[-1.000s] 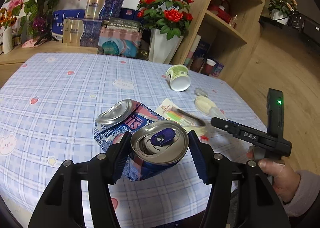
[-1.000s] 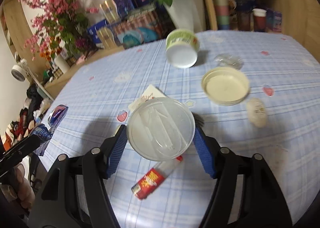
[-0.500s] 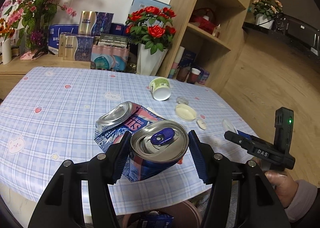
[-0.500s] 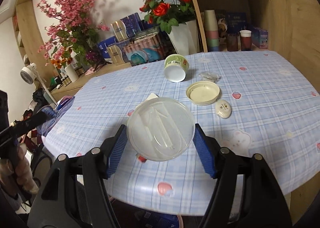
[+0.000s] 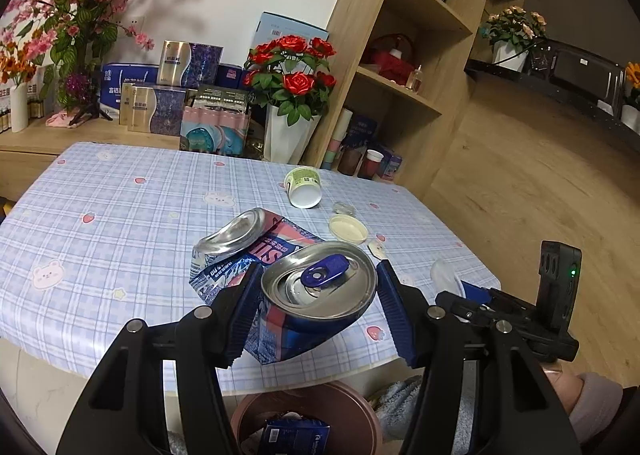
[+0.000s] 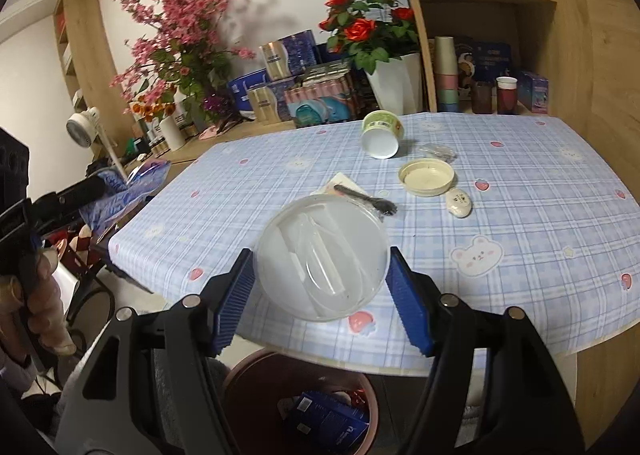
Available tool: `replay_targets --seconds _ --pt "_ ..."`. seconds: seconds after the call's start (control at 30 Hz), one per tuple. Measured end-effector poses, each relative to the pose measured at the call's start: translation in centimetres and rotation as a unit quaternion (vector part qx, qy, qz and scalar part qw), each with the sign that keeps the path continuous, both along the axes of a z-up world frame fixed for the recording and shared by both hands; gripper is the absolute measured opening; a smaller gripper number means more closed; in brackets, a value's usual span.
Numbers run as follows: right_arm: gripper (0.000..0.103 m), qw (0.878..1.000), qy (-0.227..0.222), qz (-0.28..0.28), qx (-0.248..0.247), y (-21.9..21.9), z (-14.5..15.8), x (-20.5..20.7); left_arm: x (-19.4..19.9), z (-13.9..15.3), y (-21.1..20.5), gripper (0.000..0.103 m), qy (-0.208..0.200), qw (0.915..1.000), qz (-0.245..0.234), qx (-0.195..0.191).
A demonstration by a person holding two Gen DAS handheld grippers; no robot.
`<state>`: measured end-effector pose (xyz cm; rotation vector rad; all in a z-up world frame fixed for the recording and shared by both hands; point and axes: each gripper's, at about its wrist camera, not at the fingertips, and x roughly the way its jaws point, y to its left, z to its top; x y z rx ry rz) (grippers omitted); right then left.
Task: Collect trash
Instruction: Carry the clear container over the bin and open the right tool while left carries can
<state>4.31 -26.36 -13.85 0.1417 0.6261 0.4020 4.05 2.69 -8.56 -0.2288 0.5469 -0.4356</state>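
Crushed can [image 5: 288, 287] | clamped in left gripper [image 5: 316, 303], above bin [image 5: 352, 403] | long axis away from camera, mouth end nearest | clear lid [image 6: 322, 257] gripped flat-faced by right gripper [image 6: 322, 287], above bin

Crushed blue-pink can [image 5: 304, 295] tilted above brown bin [image 5: 352, 411]; clear round lid [image 6: 322, 257] above table edge.

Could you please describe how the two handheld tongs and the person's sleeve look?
Both the left tongs and right tongs have matte black arms with silver screws and ribbed blue pads. A black block with a green light rides on the right one. The sleeve is pale pink.
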Motion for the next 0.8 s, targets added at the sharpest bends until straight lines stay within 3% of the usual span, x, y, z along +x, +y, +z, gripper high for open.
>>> replay_targets --seconds 0.7,0.8 --pt "0.068 0.995 0.019 0.091 -0.041 4.4 -0.5 -2.8 -3.1 0.5 1.0 0.056 -0.007 0.9999 0.002 -0.013" --pt "0.081 0.994 0.014 0.095 -0.058 5.0 -0.7 -3.1 -3.1 0.5 0.8 0.056 -0.006 0.9999 -0.002 -0.015"
